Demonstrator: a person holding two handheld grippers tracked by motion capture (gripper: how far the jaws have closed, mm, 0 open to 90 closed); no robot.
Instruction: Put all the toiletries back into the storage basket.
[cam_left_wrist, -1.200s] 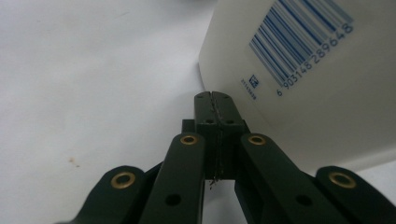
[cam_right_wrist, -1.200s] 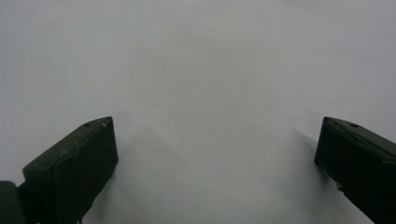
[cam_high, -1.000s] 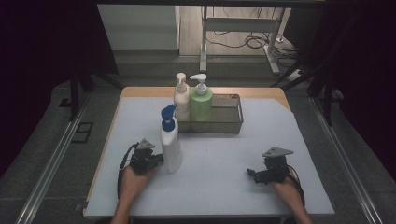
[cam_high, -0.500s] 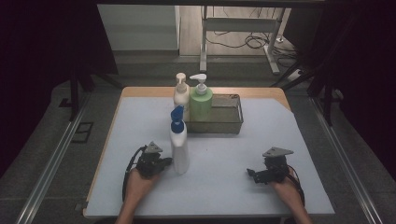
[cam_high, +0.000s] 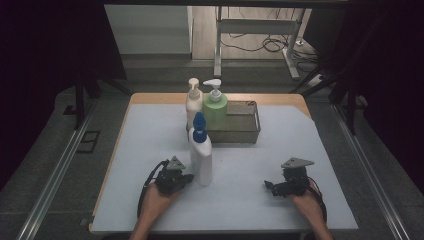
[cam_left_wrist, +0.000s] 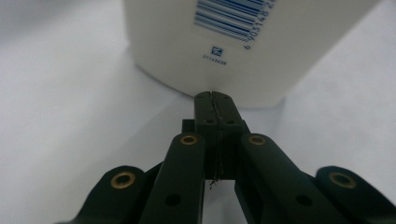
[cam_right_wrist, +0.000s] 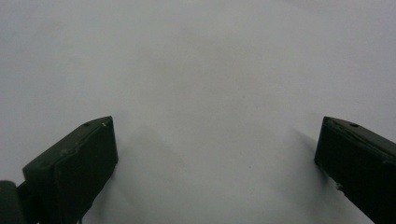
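A tall white bottle (cam_high: 201, 160) with a blue cap stands upright on the white table top, left of centre. My left gripper (cam_high: 189, 178) lies low on the table just left of it, jaws shut with nothing between them. In the left gripper view the closed tips (cam_left_wrist: 215, 96) press against the bottle's (cam_left_wrist: 210, 32) lower wall, just under its barcode. My right gripper (cam_high: 268, 186) rests on the table at the front right, pointing left, well apart from the bottle. Its jaws (cam_right_wrist: 217, 126) stand wide open over bare table.
A dark wire basket (cam_high: 242, 134) sits at the back centre. A cream pump bottle (cam_high: 193, 102) and a green pump bottle (cam_high: 215, 111) stand at its left end, close behind the white bottle. The table's front edge runs just below both hands.
My left gripper has slid to the right, and the white bottle has moved right with it, staying upright. The right gripper has kept still.
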